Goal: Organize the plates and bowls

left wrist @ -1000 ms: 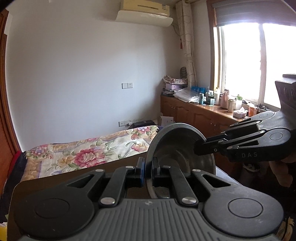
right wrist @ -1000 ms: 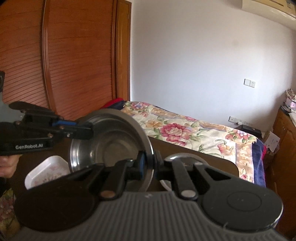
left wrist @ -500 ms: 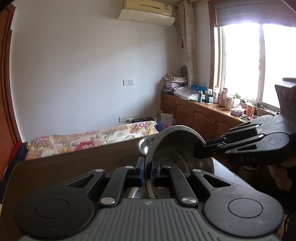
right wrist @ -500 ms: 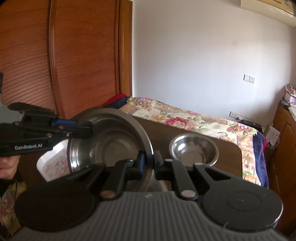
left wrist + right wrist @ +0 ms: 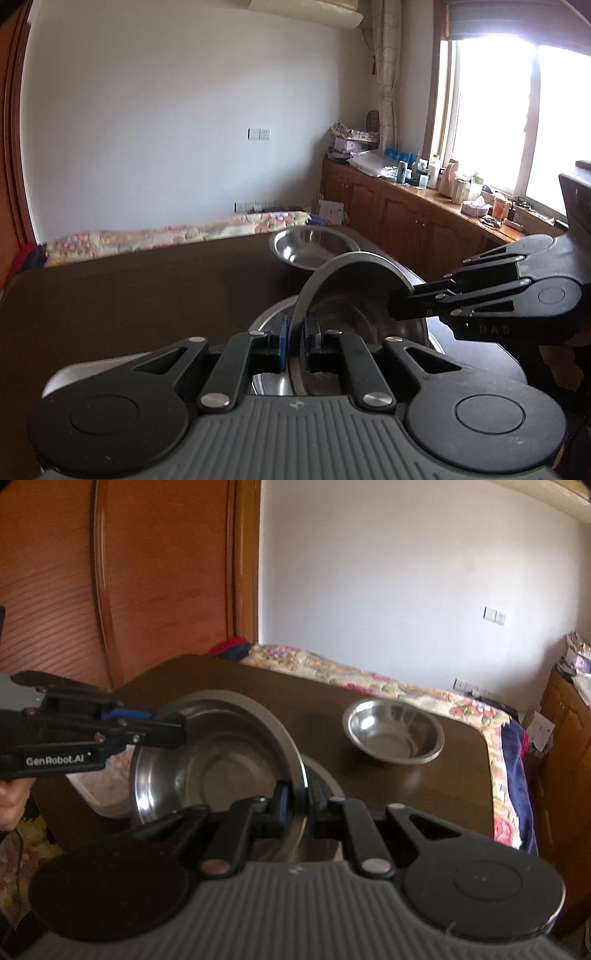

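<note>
Both grippers hold one steel bowl (image 5: 207, 764) by opposite rims, tilted on edge just above the dark table (image 5: 332, 709). My right gripper (image 5: 297, 805) is shut on its near rim; my left gripper (image 5: 177, 731) is shut on the far rim. In the left wrist view my left gripper (image 5: 294, 345) is shut on the same bowl (image 5: 354, 291), and my right gripper (image 5: 397, 302) clamps the opposite rim. Another steel dish (image 5: 273, 314) lies under the held bowl, mostly hidden. A smaller steel bowl (image 5: 393, 729) stands upright on the table's far right; it also shows in the left wrist view (image 5: 314, 245).
A white floral dish (image 5: 99, 786) sits at the table's left edge, partly hidden. A bed with a floral cover (image 5: 388, 683) lies beyond the table. A wooden wardrobe (image 5: 110, 590) stands left; a cluttered wooden cabinet (image 5: 424, 214) runs under the window.
Both grippers have lowered the steel bowl toward the table. The small steel bowl and the table top have come into fuller view. Both grips are unchanged.
</note>
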Tool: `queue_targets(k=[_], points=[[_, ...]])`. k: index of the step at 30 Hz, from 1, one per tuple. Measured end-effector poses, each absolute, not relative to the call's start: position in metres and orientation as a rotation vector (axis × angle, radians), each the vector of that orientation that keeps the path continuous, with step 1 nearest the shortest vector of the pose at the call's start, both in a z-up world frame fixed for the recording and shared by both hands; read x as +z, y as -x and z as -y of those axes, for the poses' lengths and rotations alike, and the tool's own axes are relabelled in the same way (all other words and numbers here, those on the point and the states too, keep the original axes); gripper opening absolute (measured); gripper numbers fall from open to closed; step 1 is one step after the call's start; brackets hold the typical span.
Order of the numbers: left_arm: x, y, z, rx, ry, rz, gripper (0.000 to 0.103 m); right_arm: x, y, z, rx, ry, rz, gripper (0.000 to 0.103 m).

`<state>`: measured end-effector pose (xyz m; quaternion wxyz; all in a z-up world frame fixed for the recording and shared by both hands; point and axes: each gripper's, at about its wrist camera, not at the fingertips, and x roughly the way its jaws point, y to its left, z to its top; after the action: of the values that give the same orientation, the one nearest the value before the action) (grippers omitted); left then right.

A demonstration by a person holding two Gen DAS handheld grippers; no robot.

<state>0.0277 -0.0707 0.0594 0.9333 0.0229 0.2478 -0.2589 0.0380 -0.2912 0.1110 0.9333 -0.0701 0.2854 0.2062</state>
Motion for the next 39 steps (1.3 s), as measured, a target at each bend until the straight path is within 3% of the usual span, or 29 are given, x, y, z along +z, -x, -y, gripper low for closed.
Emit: queue_targets(k=[39], points=[[0.026, -0.047, 0.080, -0.485, -0.054, -0.553, 0.021, 0.085, -0.046, 0.279, 0.389, 0.185, -0.596, 0.013]])
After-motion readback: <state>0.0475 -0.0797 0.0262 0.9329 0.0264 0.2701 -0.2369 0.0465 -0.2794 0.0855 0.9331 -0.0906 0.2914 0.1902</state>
